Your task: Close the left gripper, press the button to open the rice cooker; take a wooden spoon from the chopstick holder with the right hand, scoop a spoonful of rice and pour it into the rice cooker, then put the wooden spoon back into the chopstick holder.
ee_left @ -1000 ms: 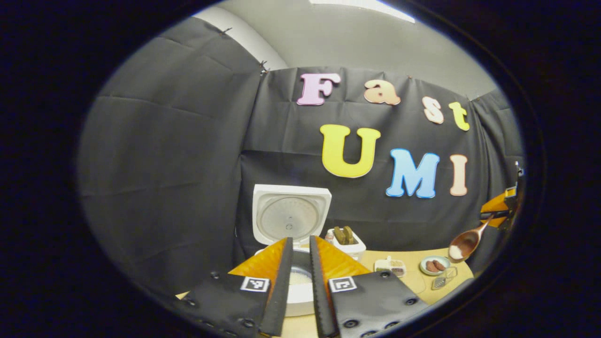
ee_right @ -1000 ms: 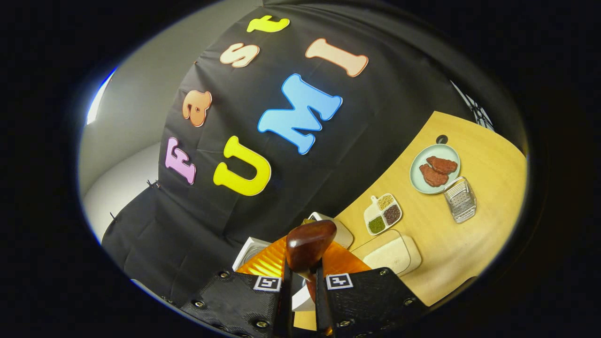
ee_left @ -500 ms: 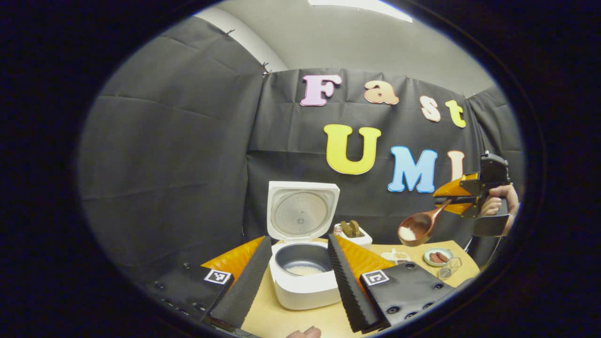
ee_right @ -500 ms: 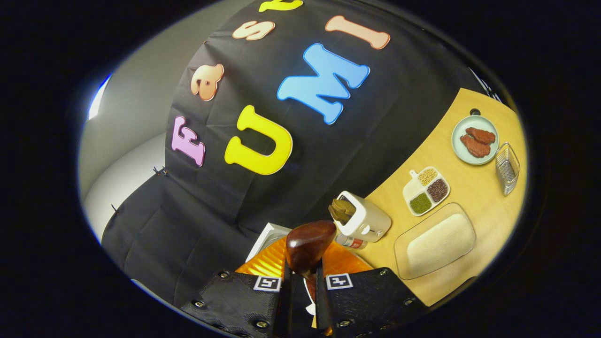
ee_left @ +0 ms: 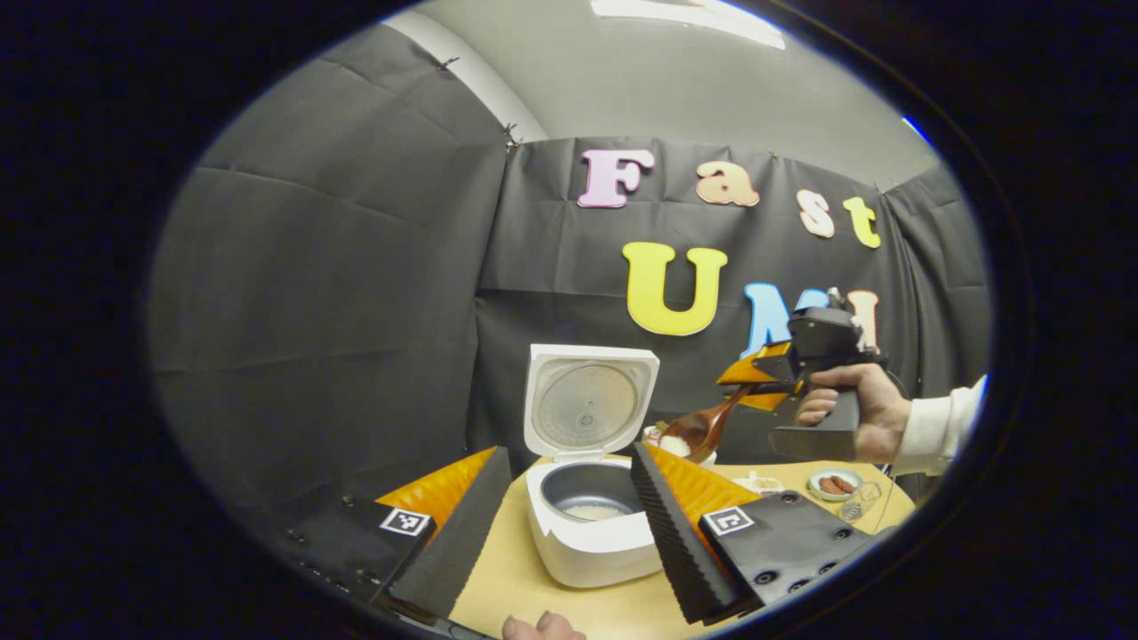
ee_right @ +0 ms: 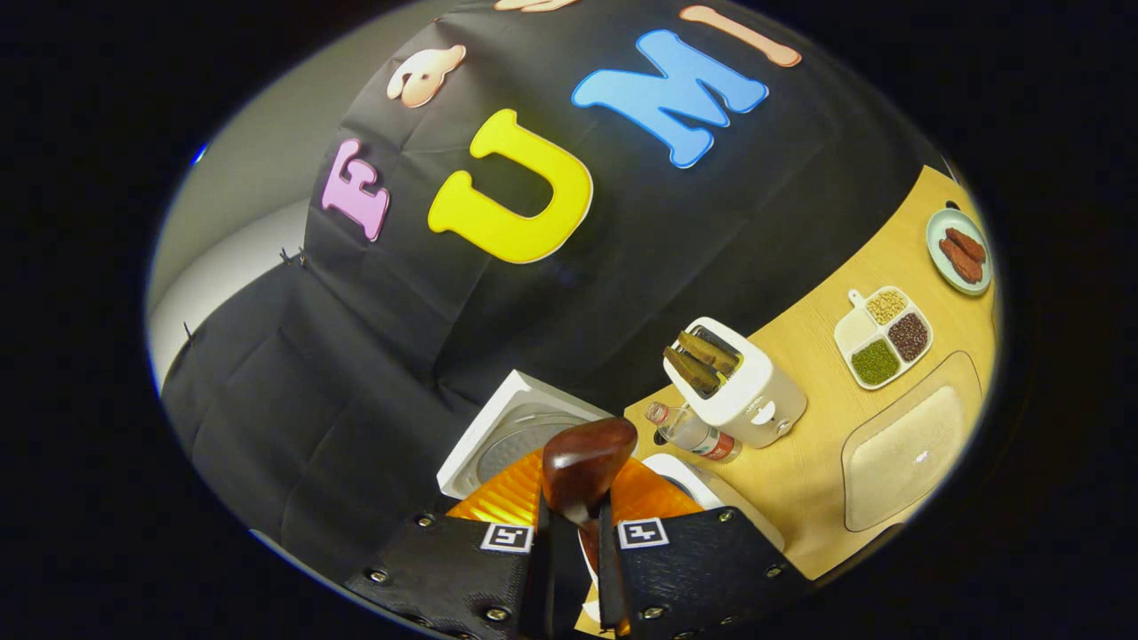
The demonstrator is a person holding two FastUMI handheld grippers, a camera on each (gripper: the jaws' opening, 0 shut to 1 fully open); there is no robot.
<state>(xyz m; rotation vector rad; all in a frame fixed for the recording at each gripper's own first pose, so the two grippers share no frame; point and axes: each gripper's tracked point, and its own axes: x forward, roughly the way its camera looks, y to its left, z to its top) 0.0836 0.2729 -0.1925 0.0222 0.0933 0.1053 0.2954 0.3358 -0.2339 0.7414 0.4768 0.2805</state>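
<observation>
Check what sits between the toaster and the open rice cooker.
A small bottle lies on its side between the toaster and the rice cooker, seen in the right gripper view.

No readable text

Markings on the toaster [ee_right: 742,391] and bottle [ee_right: 693,434] label were too small to read.

Toaster [ee_right: 738,391], bottle [ee_right: 689,431] beside it (lying down), divided dish [ee_right: 882,336].

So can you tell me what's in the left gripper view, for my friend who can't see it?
A white rice cooker stands open on a wooden table, a little rice in its pot. The right gripper, held in a hand, brings a wooden spoon toward it, while the left gripper frames the cooker, its fingers wide apart.
</observation>
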